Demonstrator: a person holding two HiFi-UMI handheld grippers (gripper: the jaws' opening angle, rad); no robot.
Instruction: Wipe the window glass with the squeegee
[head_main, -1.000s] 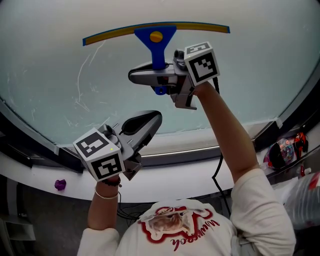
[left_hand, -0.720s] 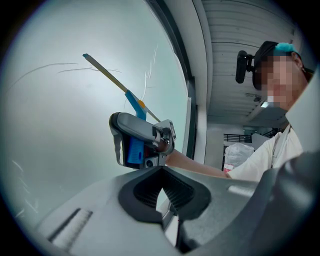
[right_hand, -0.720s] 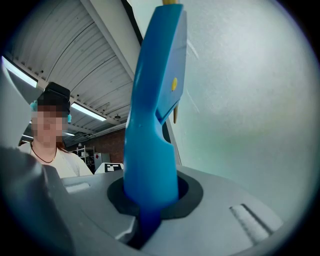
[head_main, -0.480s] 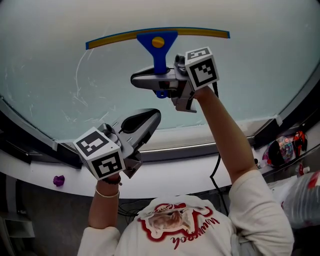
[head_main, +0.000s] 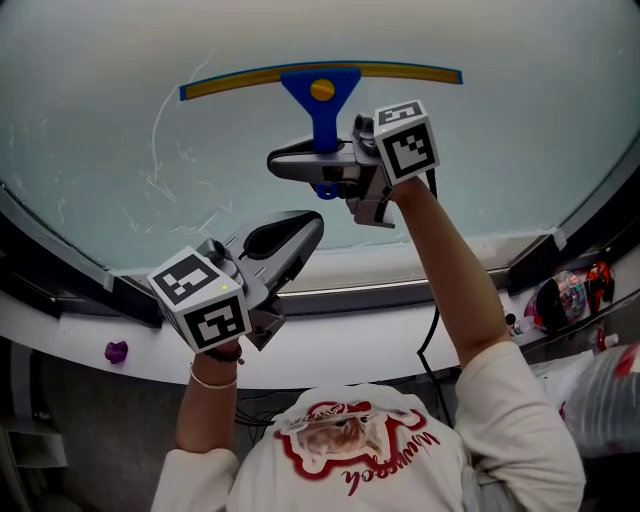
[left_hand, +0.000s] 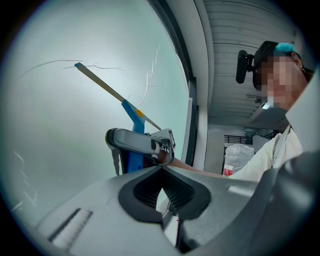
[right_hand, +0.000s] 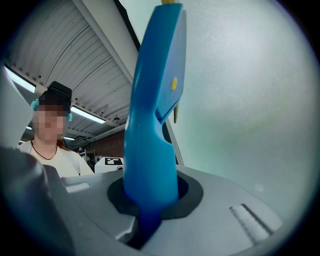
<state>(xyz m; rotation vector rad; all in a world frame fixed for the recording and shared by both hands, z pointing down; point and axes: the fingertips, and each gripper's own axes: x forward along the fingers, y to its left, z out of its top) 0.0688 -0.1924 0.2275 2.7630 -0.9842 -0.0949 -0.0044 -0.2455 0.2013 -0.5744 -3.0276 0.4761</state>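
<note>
A squeegee with a long yellow-and-blue blade (head_main: 400, 70) lies flat against the window glass (head_main: 90, 110), its blue handle (head_main: 322, 110) pointing down toward the sill. My right gripper (head_main: 300, 165) is shut on that handle just below the blade. In the right gripper view the blue handle (right_hand: 152, 125) rises out of the shut right gripper (right_hand: 150, 200). My left gripper (head_main: 298, 232) hangs lower and to the left, off the glass, shut on nothing. The left gripper view shows its own closed tips (left_hand: 162, 192), the squeegee (left_hand: 131, 112) and the right gripper (left_hand: 132, 142).
Thin water streaks (head_main: 160, 150) mark the glass left of the blade. A dark window frame and white sill (head_main: 380, 300) run below the glass. A small purple object (head_main: 116, 351) lies at lower left. Bags and clutter (head_main: 570, 300) sit at the right.
The right gripper has drawn the squeegee a little way down the glass toward the sill. The left gripper has stayed about where it was.
</note>
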